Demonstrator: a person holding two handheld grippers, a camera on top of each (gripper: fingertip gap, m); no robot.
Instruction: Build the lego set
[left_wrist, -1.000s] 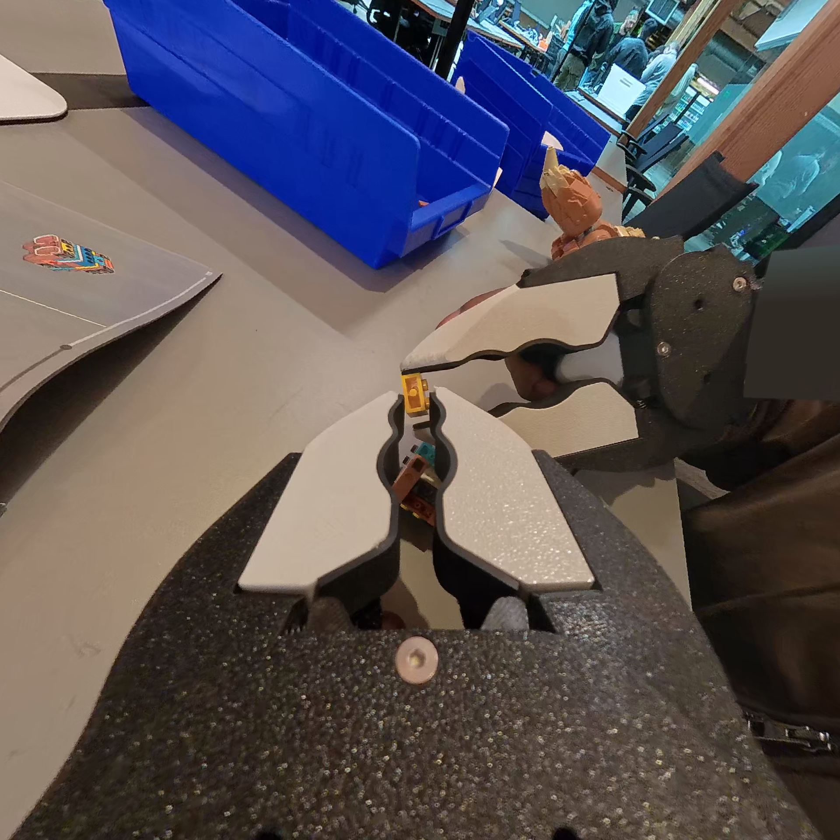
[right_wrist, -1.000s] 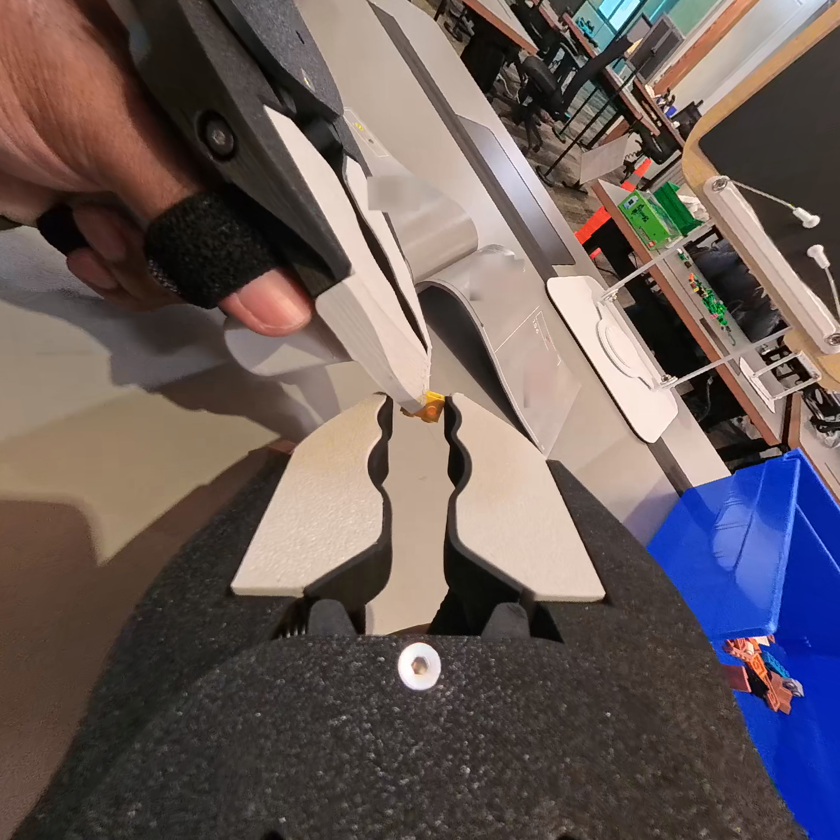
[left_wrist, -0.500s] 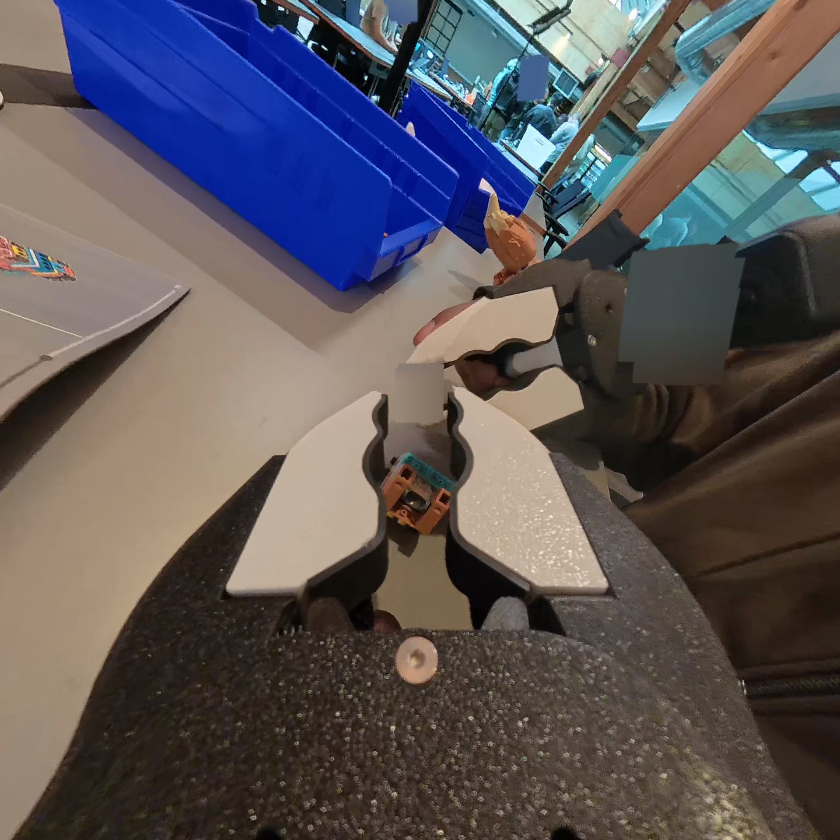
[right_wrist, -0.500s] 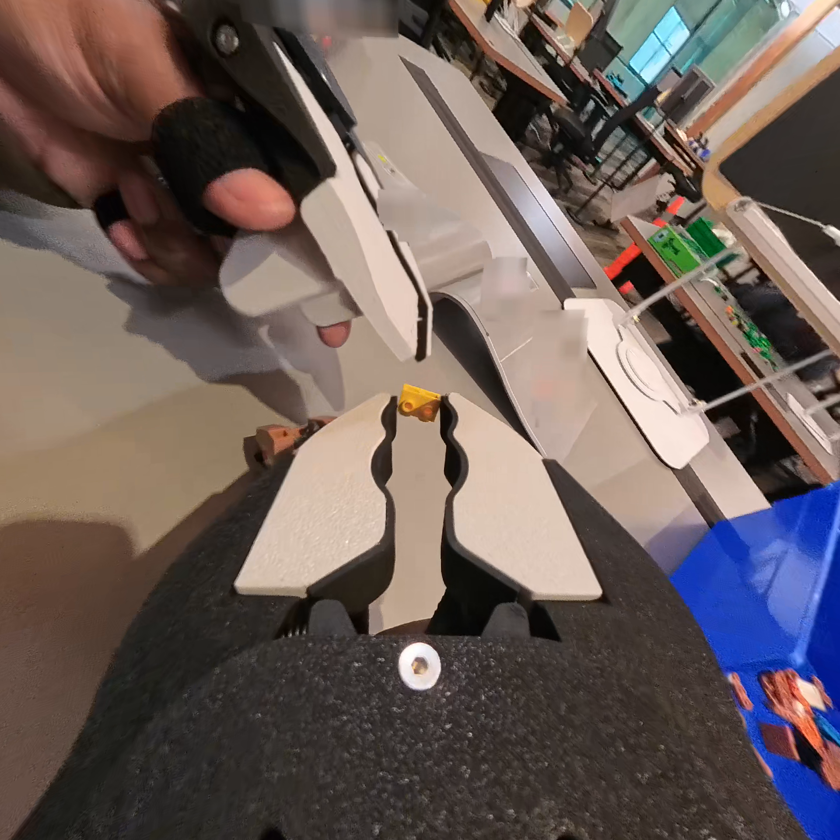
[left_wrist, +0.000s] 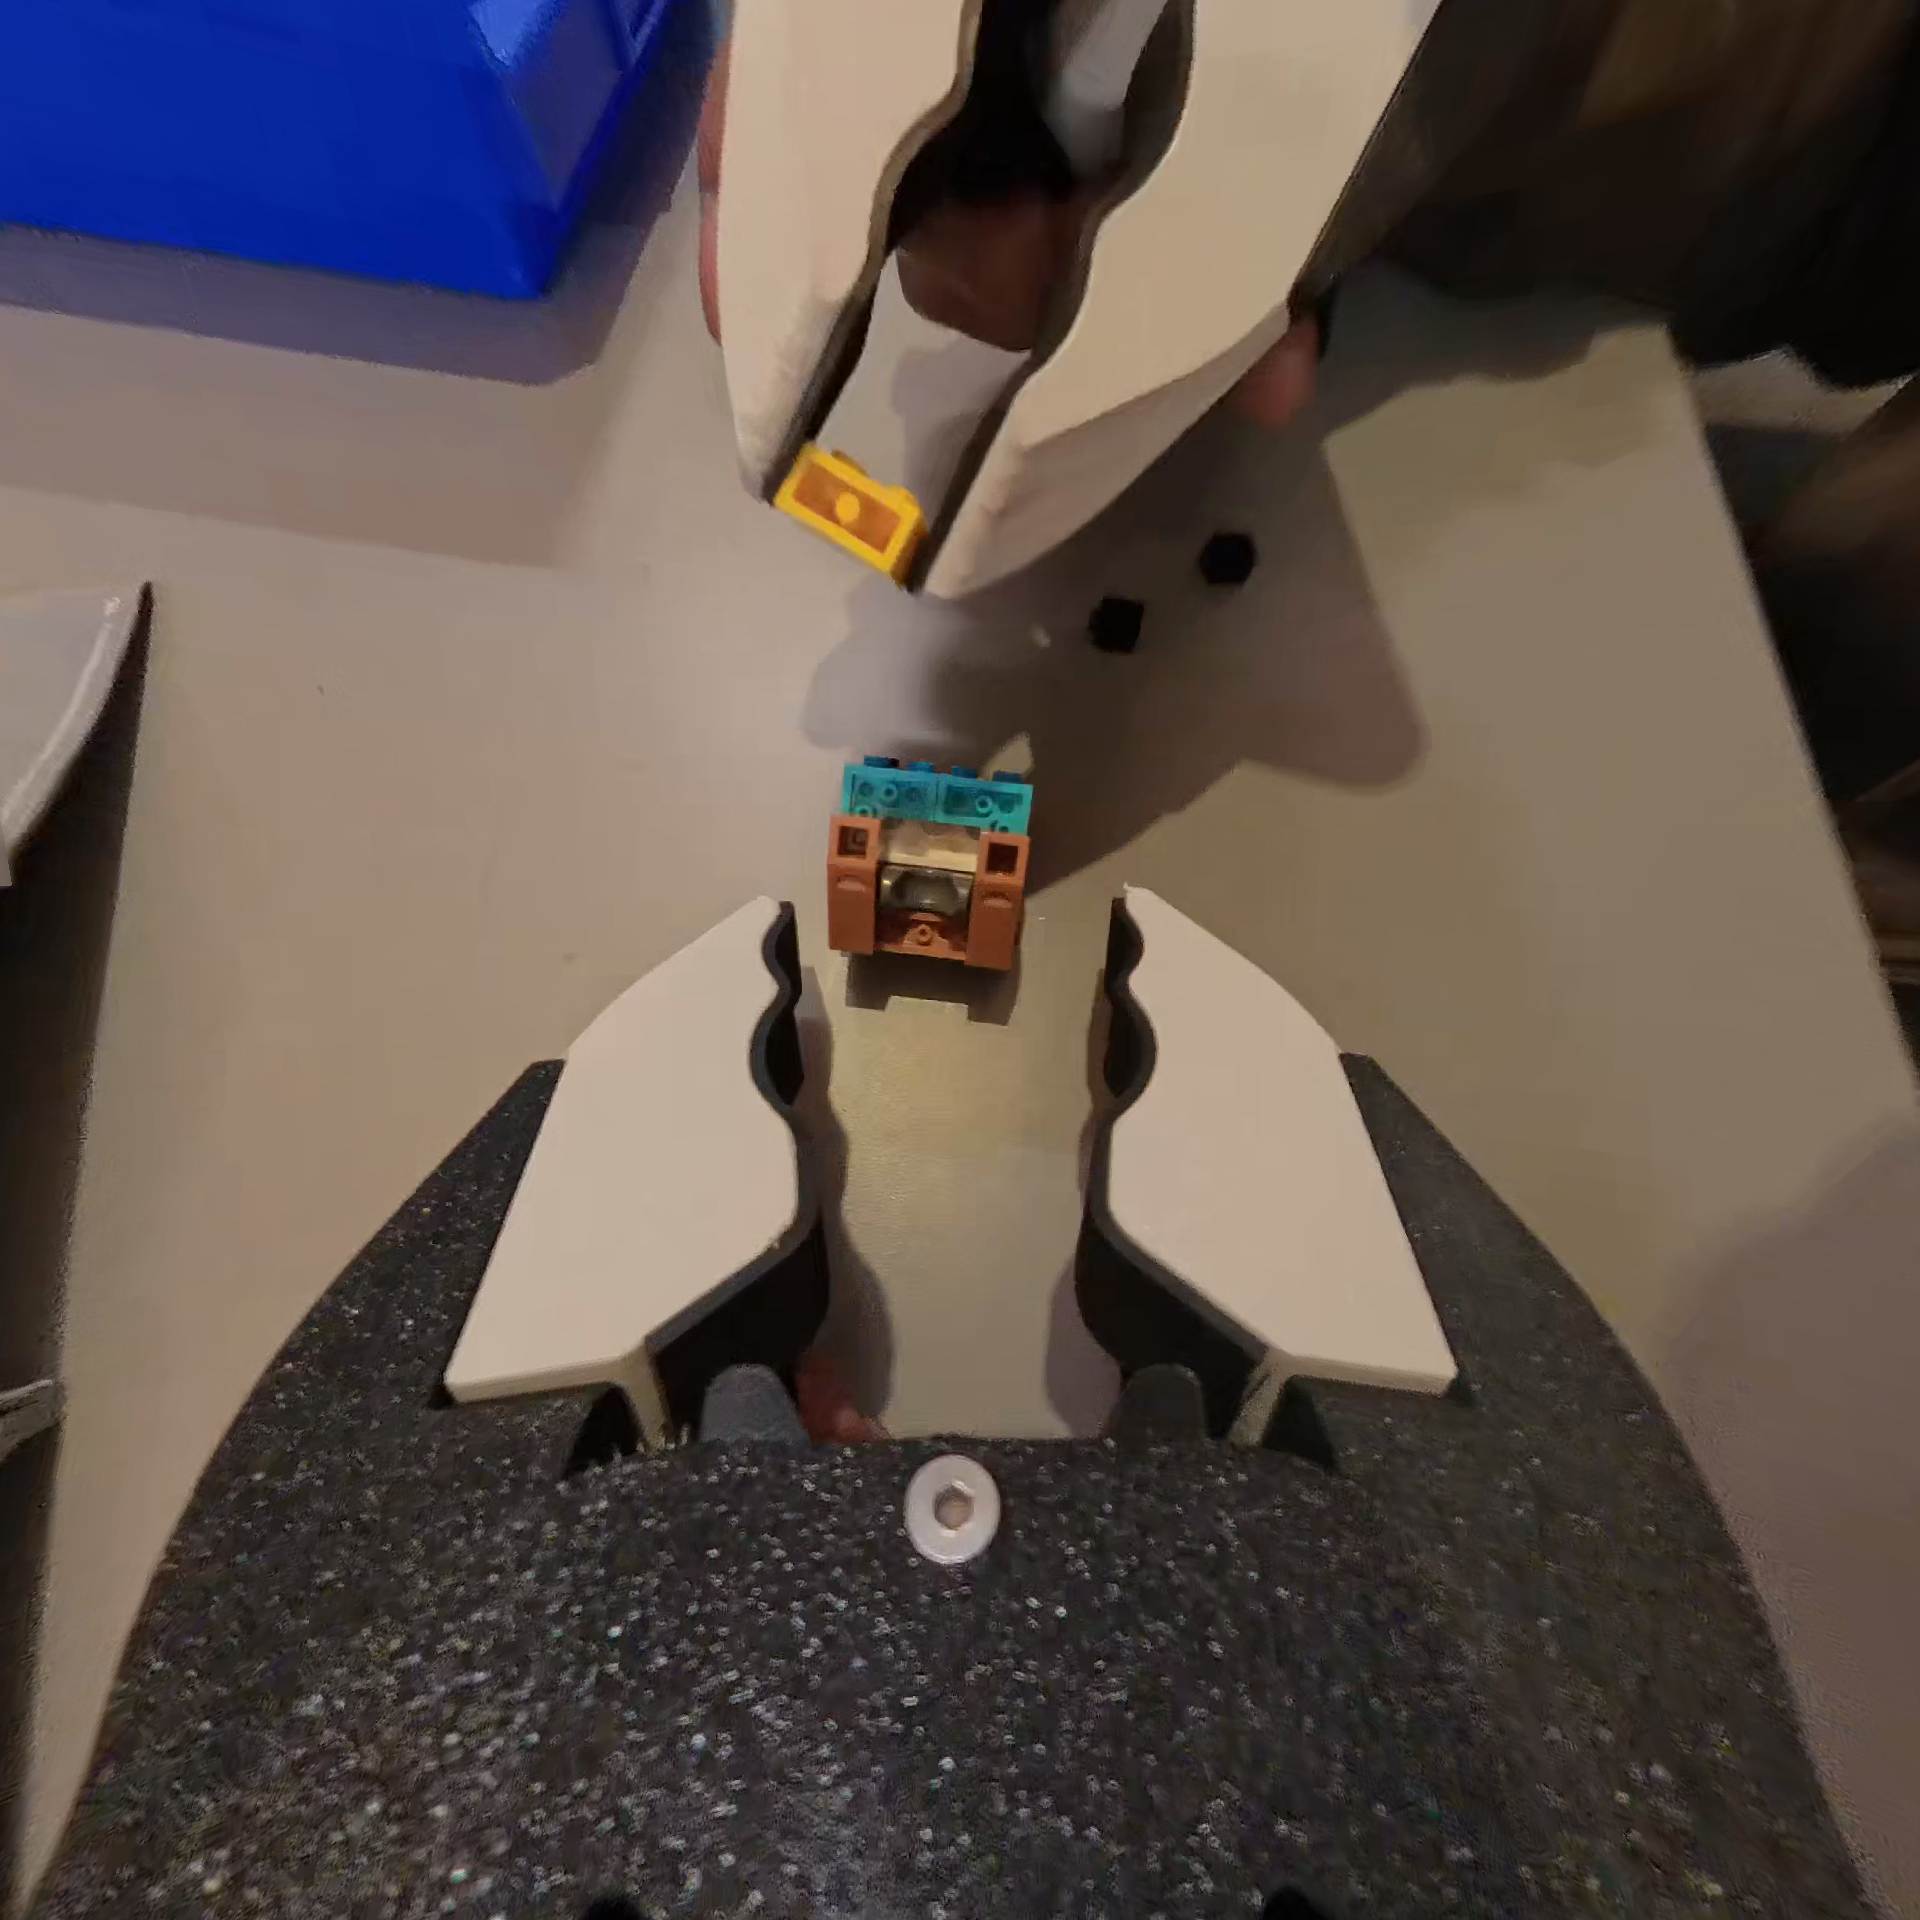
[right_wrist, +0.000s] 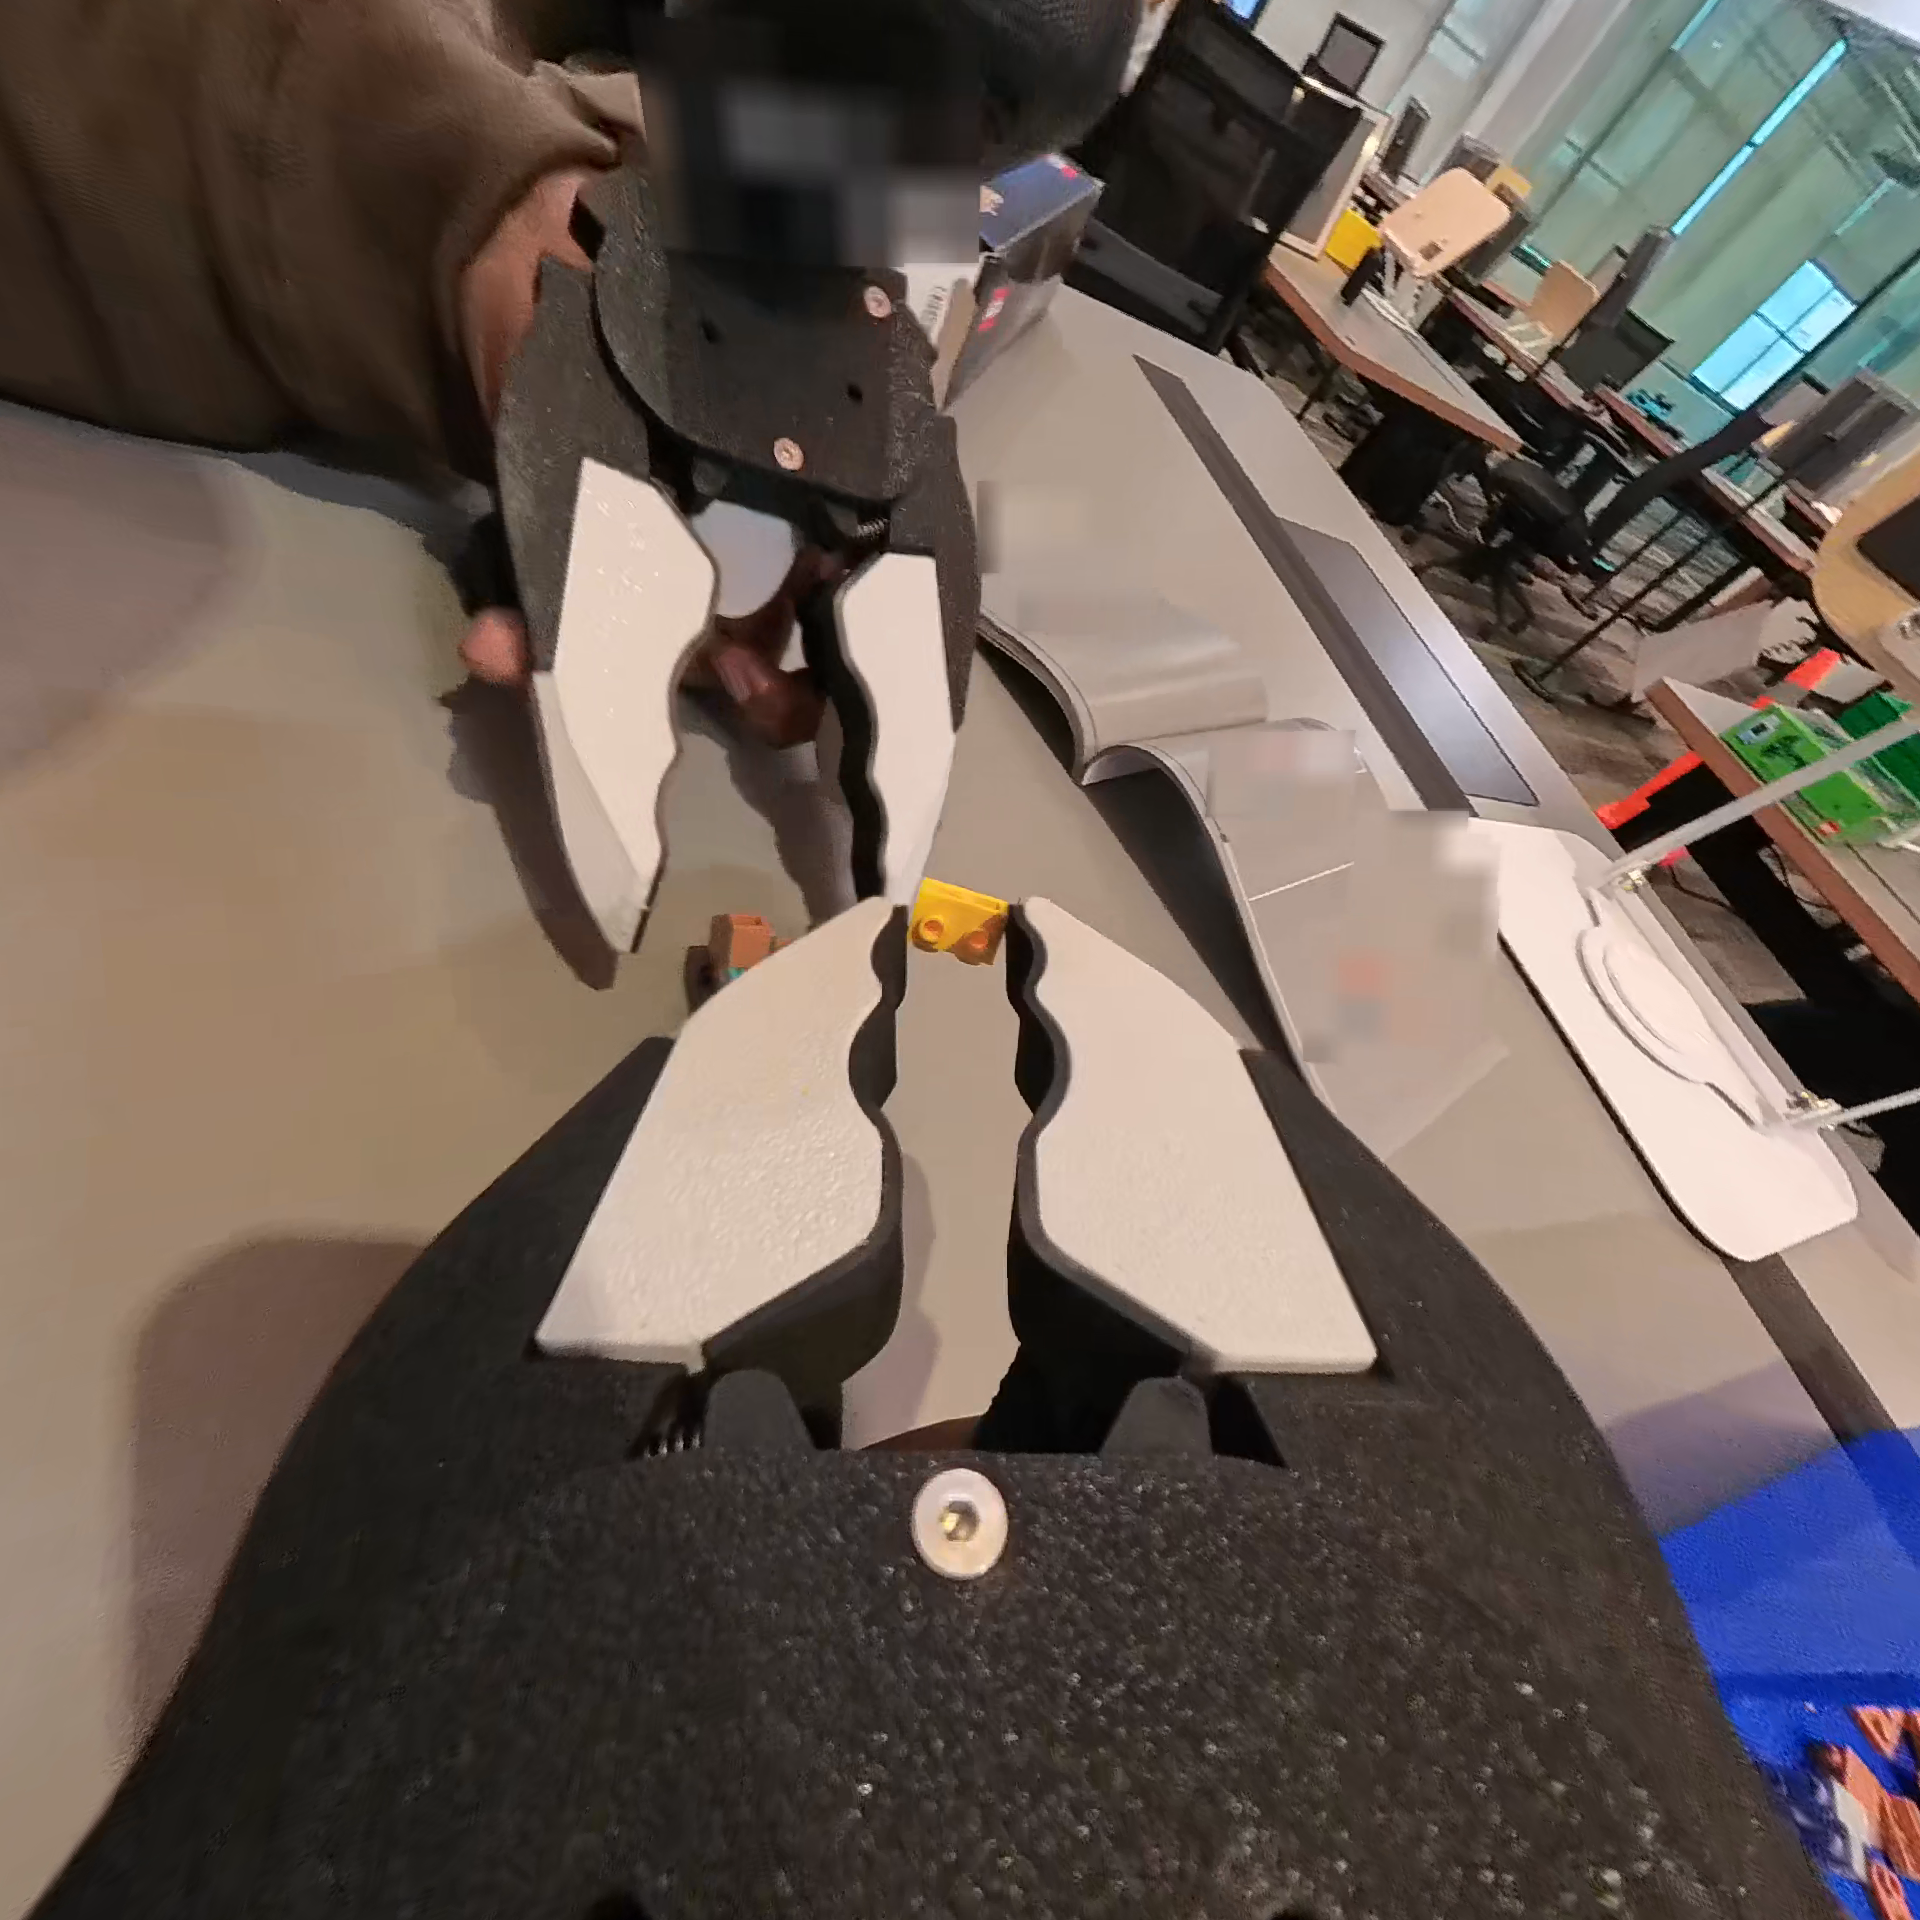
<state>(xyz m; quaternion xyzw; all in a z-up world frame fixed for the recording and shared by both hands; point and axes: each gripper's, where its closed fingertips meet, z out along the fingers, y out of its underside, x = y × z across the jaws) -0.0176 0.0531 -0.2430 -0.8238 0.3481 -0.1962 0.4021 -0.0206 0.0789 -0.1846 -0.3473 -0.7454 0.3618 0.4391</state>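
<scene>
A small brown and teal lego assembly lies on the grey table. My left gripper is open and empty, its fingertips on either side of the assembly's near end without touching it. My right gripper reaches in from the far side, shut on a small yellow brick held above the table beyond the assembly. In the right wrist view the yellow brick sits between my right gripper's tips. The open left gripper faces it there, and the assembly is mostly hidden.
Two small black pieces lie on the table by the right gripper. A blue bin stands at the far left. An open instruction booklet and a white plate lie to the right. Another blue bin holds loose pieces. Spacing between my two grippers at the tips: around 6 cm.
The yellow brick passed from my left gripper's tips to my right gripper. My left gripper opened wide and tilted down over the assembly, which now lies on the table.
</scene>
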